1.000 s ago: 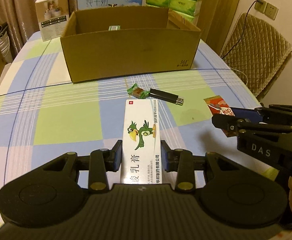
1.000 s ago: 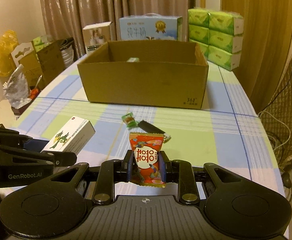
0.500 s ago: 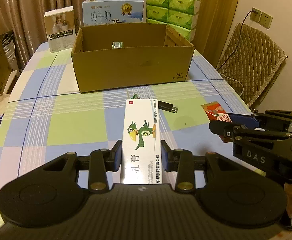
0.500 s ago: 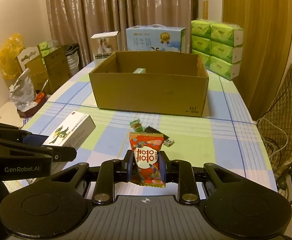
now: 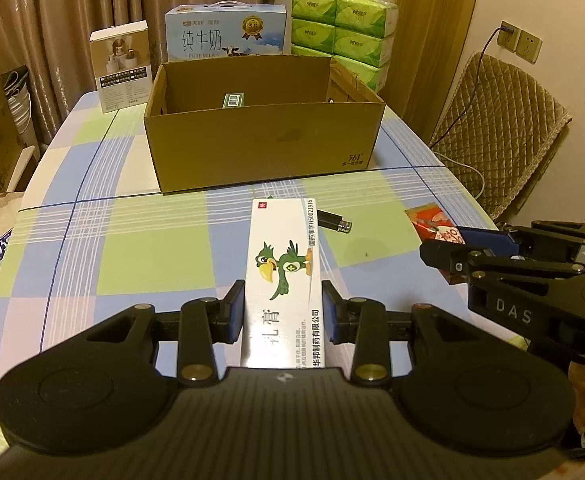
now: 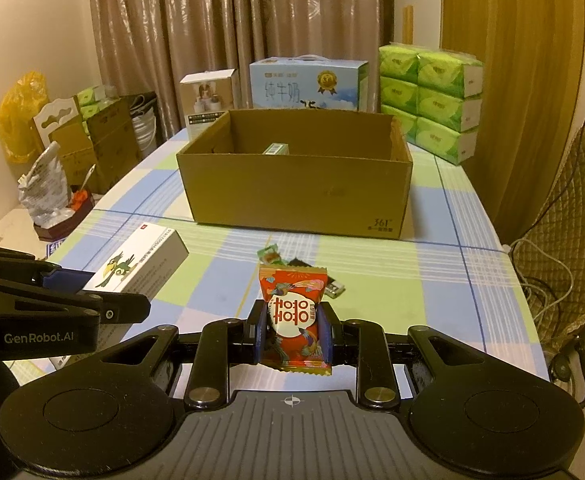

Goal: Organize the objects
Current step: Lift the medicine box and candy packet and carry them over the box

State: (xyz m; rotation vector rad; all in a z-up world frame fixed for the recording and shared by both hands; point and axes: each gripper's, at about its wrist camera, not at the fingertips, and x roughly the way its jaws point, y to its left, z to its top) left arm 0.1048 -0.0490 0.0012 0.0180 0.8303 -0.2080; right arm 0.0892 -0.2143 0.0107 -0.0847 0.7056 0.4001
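From the left wrist, the left gripper (image 5: 283, 311) clamped a long white carton (image 5: 283, 264) printed with a green parrot, raised above the table (image 5: 140, 248). The box (image 5: 264, 140) ahead held one small green item (image 5: 233, 101); a lighter (image 5: 332, 221) lay unsorted.

From the right wrist, the right gripper (image 6: 292, 330) pinched a red snack packet (image 6: 295, 316). A green candy (image 6: 269, 254) remained on the table.

Cardboard box (image 5: 264, 148) matt brown; ointment carton (image 5: 284, 276) smooth paperboard; candy packet (image 6: 293, 316) glossy foil; tablecloth (image 5: 132, 248) woven checked cloth.
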